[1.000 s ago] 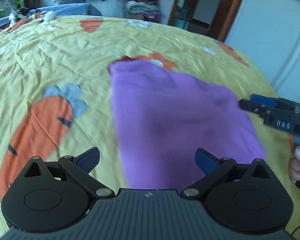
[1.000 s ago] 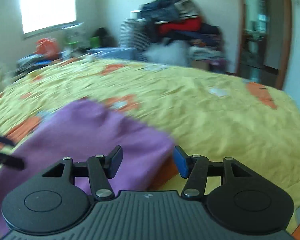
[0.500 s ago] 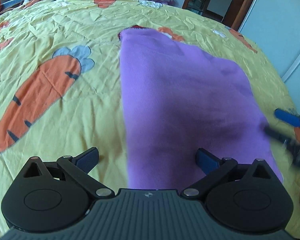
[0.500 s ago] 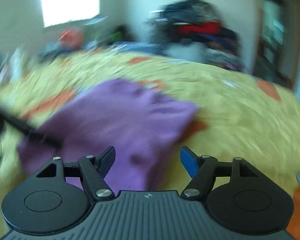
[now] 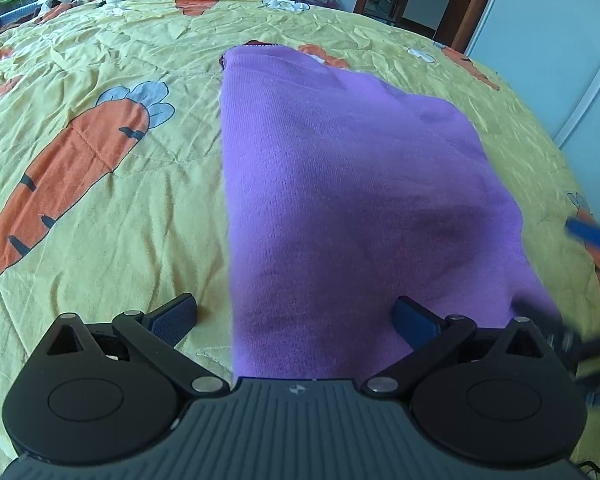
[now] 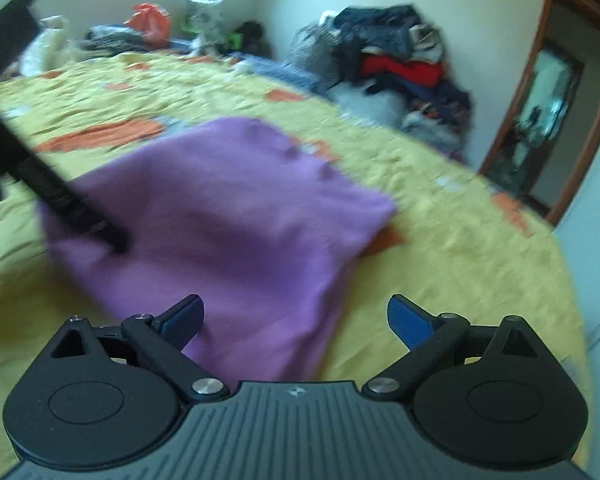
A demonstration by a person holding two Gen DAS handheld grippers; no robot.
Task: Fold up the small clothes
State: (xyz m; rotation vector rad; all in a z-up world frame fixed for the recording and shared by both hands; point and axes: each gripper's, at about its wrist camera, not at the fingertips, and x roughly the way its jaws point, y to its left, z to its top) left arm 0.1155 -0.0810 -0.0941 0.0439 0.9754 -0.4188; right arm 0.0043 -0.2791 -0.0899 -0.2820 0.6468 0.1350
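The purple knitted garment (image 5: 340, 184) lay flat as a long folded panel on the yellow carrot-print quilt (image 5: 100, 80) covering the bed. The left gripper (image 5: 294, 318) hovered at the panel's near end, fingers apart and empty, straddling its near left edge. The right gripper (image 6: 295, 318) approached the opposite near corner, fingers likewise apart and empty.

Risk, as judged: the soft, fuzzy knit could slip or bunch, and a pinch taking only the top layer would separate the fold. The wrinkled, thin quilt could be caught together with the garment.
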